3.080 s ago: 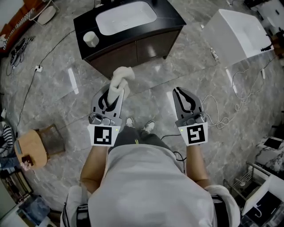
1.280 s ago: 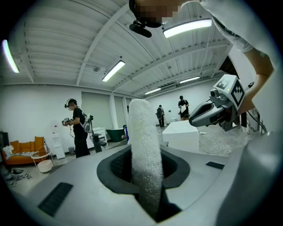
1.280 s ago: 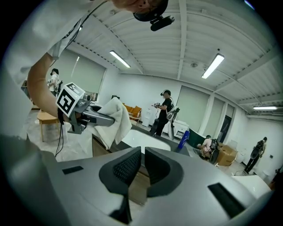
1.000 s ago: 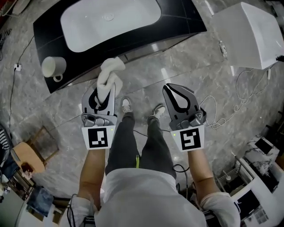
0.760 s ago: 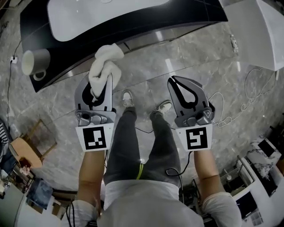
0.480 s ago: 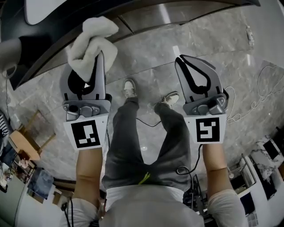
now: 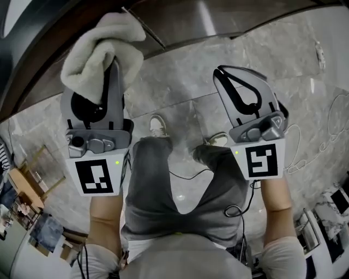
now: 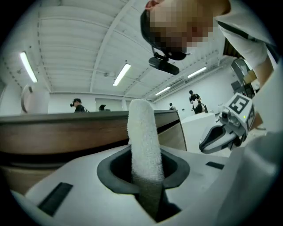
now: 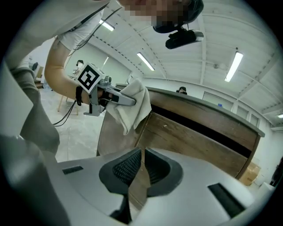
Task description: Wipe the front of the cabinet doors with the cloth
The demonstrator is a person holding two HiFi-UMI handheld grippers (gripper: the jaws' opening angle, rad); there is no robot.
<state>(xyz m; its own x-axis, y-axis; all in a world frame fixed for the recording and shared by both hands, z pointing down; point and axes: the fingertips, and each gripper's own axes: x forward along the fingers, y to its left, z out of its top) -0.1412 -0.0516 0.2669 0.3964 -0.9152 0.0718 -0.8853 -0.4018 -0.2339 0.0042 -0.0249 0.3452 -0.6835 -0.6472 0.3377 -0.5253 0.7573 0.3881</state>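
The left gripper (image 7: 109, 73) is clamping down on the cloth (image 7: 98, 49), and the head view is showing that pale, fluffy bundle bulging out over the top of the jaws. In the left gripper view the cloth (image 8: 142, 141) is standing up as a thick white roll, pinched at its base where the left gripper (image 8: 143, 181) is squeezing it between both jaws. The cloth is being held up at the cabinet (image 7: 191, 16), right against the dark wooden front as seen from above (whether it is actually pressing on the wood, I cannot tell from these angles).

Over to the right gripper view: the cloth (image 9: 130, 108) is draping down from the left gripper (image 9: 119, 99) beside the edge of a brown cabinet door (image 9: 190, 141), with the dark gap under the countertop running along above it.

The right gripper (image 7: 229, 82) is carrying nothing. Its jaws are lying closed together, and in its own view the right gripper (image 9: 141, 154) is showing only a thin sliver of wood between the ribbed pads. It is hanging over the grey marble floor (image 7: 262, 49), well apart from the cloth. From the left gripper's camera the right gripper (image 8: 221, 132) is showing off to the side, level with the cabinet (image 8: 66, 132).

Below, the person's shoes (image 7: 159, 126) are standing on the floor between the two tools, and a white cable (image 7: 327, 141) is trailing at the right.
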